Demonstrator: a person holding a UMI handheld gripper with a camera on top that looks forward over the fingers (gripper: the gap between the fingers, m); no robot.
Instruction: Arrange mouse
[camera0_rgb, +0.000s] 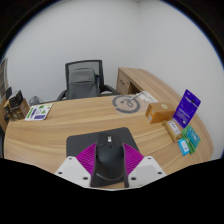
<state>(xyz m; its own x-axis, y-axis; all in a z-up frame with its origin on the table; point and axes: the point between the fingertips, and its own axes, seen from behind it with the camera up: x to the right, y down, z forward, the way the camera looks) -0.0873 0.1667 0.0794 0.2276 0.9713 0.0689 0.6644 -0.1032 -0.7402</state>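
A black computer mouse (108, 160) sits between my two fingers, its nose pointing away from me. The magenta pads (88, 155) press against both of its sides, so my gripper (108, 163) is shut on the mouse. Just under and beyond the mouse lies a dark mouse mat (100, 138) on the wooden desk (70, 125). I cannot tell whether the mouse rests on the mat or hangs just above it.
A purple box (186, 106), a small cardboard box (158, 112) and teal packets (180, 136) stand at the right. A round grey mark (125, 104) lies mid-desk, a leaflet (40, 111) at the left. A grey office chair (85, 78) stands behind the desk.
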